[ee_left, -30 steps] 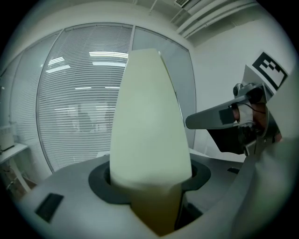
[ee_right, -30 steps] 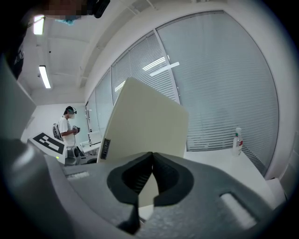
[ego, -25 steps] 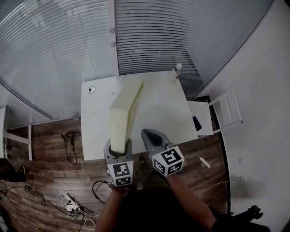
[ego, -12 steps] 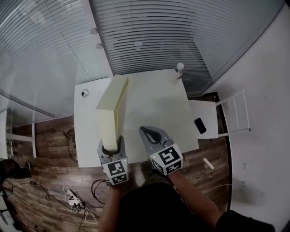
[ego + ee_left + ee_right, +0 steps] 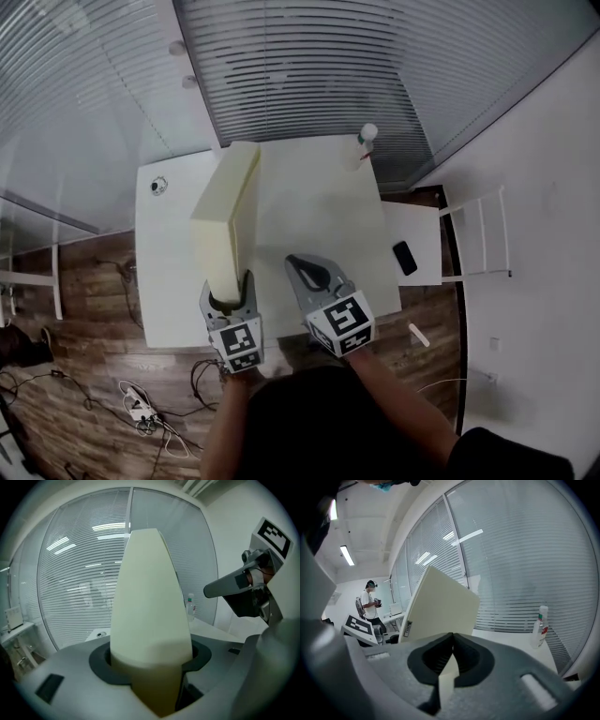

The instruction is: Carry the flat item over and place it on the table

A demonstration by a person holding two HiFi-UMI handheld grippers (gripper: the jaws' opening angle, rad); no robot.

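Cream slab (image 5: pixel 225 217) tight in left claw (image 5: pixel 229 292), out over white table (image 5: pixel 323 225)

Board (image 5: pixel 225 220) over table (image 5: pixel 319 211), bottle (image 5: pixel 364 145) on far corner

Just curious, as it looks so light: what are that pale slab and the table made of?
The slab looks like foam or foam board: thick, matt cream faces, yellower edge, though I can't be sure. The table seems smooth white laminate or painted board: flat, even, plain top.
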